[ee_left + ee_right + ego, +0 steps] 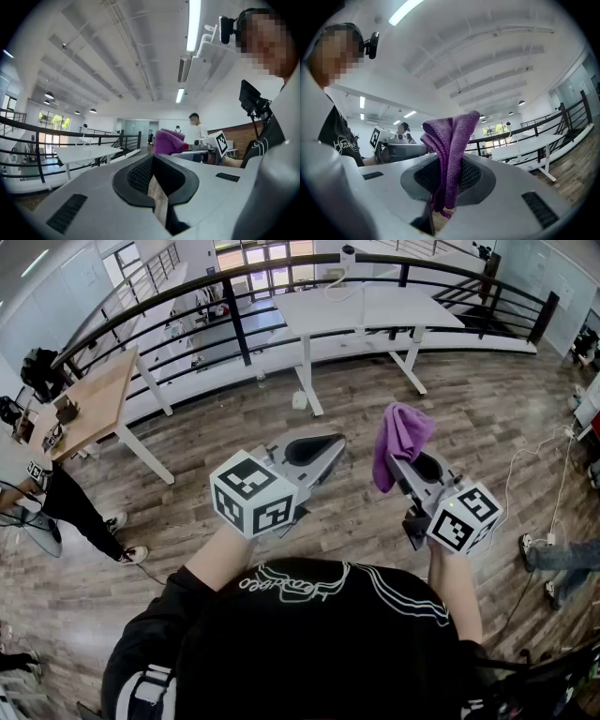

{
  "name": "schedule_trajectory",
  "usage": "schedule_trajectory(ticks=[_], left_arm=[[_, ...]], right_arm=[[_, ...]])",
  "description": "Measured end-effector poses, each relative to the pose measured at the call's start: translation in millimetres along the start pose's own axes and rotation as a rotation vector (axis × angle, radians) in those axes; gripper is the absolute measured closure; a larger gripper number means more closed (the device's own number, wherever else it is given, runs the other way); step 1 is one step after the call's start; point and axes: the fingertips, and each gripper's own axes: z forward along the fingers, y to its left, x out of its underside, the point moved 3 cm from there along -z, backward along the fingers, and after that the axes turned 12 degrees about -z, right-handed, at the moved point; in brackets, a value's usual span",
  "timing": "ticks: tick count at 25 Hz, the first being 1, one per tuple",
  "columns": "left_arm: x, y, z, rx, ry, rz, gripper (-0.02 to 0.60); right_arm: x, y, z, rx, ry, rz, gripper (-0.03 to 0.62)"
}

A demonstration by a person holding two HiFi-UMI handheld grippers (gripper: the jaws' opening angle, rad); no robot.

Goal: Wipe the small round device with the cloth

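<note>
Both grippers are held up at chest height over a wooden floor. My left gripper [323, 448] has its jaws together with nothing between them; in the left gripper view its pads [153, 164] meet along a seam. My right gripper [412, 461] is shut on a purple cloth [401, 437], which stands bunched above its jaws [452, 140] with a short end hanging below. From the left gripper view the cloth [166, 142] shows to the right. A small round device [348, 253] with a cable sits at the far edge of a white desk [375, 310], well away from both grippers.
A black railing [234, 315] curves across the room beyond the desk. A wooden table [94, 399] stands at the left with a person [56, 493] beside it. A white cable [561, 484] and another person's legs [562, 559] lie at the right.
</note>
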Motion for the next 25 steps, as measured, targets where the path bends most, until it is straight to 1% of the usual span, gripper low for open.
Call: schedule_trajectory(ticks=[9, 14, 17, 20, 23, 25], left_arm=[[9, 6, 13, 0.006, 0.018, -0.032, 0.574], [16, 25, 23, 0.007, 0.036, -0.054, 0.574], [19, 50, 32, -0.001, 0.03, -0.078, 0.574], [27, 86, 45, 0.001, 0.027, -0.106, 0.574], [37, 135, 66, 0.011, 0.026, -0.126, 0.574], [40, 175, 91, 0.021, 0.026, -0.139, 0.574]], right_arm=[[11, -13, -1, 0.002, 0.002, 0.015, 0.528], [25, -28, 11, -0.001, 0.02, 0.031, 0.528], [41, -43, 28, -0.006, 0.031, 0.04, 0.528], [61, -62, 52, -0.004, 0.045, 0.049, 0.528], [88, -90, 85, 0.006, 0.058, 0.055, 0.528], [107, -121, 112, 0.021, 0.076, 0.062, 0.528]])
